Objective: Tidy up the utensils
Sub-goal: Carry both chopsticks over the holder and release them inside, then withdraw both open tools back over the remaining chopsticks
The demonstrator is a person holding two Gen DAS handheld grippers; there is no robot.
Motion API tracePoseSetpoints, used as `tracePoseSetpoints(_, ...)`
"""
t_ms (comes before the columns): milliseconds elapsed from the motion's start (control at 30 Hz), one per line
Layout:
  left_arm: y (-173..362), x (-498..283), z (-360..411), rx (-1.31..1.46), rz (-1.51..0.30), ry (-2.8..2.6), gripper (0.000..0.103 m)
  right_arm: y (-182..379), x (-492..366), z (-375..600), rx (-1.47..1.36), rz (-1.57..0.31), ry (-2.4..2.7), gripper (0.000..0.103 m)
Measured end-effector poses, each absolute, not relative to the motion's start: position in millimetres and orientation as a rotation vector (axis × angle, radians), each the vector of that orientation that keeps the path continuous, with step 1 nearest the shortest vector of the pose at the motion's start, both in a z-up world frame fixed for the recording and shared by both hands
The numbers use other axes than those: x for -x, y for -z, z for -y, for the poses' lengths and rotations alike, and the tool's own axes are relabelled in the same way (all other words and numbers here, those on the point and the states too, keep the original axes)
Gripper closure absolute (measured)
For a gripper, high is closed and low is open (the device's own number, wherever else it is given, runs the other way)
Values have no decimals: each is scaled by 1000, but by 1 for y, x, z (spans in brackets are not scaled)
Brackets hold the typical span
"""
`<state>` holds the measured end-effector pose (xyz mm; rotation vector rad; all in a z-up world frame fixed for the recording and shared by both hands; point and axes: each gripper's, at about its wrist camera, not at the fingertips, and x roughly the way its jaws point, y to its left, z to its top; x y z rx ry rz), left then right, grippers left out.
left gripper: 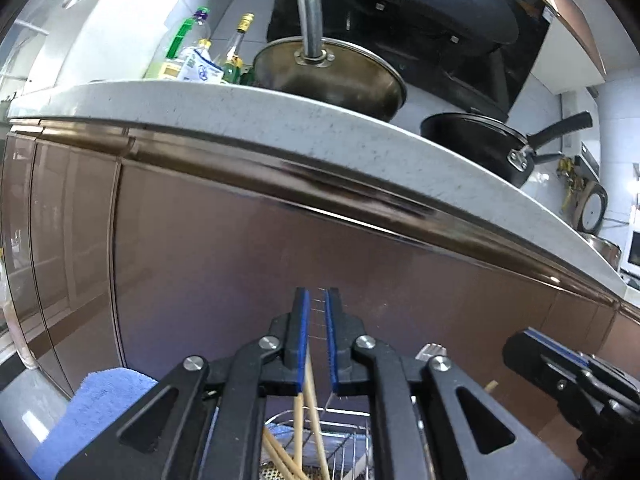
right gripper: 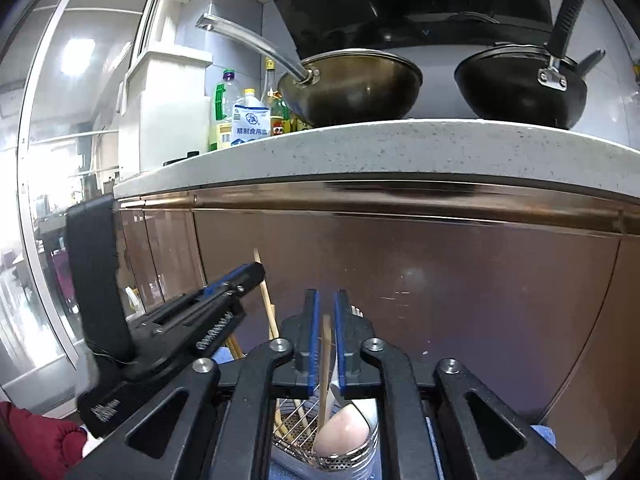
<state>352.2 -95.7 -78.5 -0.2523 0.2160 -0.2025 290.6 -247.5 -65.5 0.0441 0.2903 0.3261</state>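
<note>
My left gripper stands above a wire utensil rack that holds several wooden chopsticks; its jaws are a narrow gap apart and chopsticks rise beside the left pad. My right gripper is narrowly apart around one upright chopstick over a perforated metal holder with a pale spoon bowl in it. The left gripper also shows in the right wrist view, with chopsticks beside it. The right gripper shows in the left wrist view.
A brown cabinet front stands close ahead under a speckled white countertop. On it sit a steel wok, a black pan and oil bottles. A blue cloth lies at lower left.
</note>
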Motion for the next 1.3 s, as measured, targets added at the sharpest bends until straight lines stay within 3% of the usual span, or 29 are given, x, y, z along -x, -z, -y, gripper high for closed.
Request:
tracePoseSetpoints(67, 72, -345, 92, 248, -223, 205, 93, 62, -286, 250, -49, -287, -316, 78)
tracePoseSetpoints(167, 59, -328, 87, 221, -224, 205, 88, 55, -274, 252, -49, -280, -302, 78)
tracePoseSetpoints(233, 50, -311, 84, 195, -225, 205, 79, 48, -263, 252, -47, -276, -290, 77)
tracePoseSetpoints(333, 39, -287, 80, 152, -242, 190, 77, 37, -246, 252, -45, -275, -278, 76)
tracePoseSetpoints(467, 29, -256, 71, 117, -291, 167, 77, 27, -218, 253, -47, -285, -258, 62)
tracePoseSetpoints(633, 17, -213, 58, 86, -317, 141, 67, 18, -179, 250, -53, -299, -239, 58)
tracePoseSetpoints(767, 11, -177, 49, 46, -316, 122, 66, 18, -148, 241, -41, -315, -241, 52)
tracePoseSetpoints(1300, 11, -91, 9, 35, -349, 69, 66, 21, -68, 215, -29, -335, -286, 52)
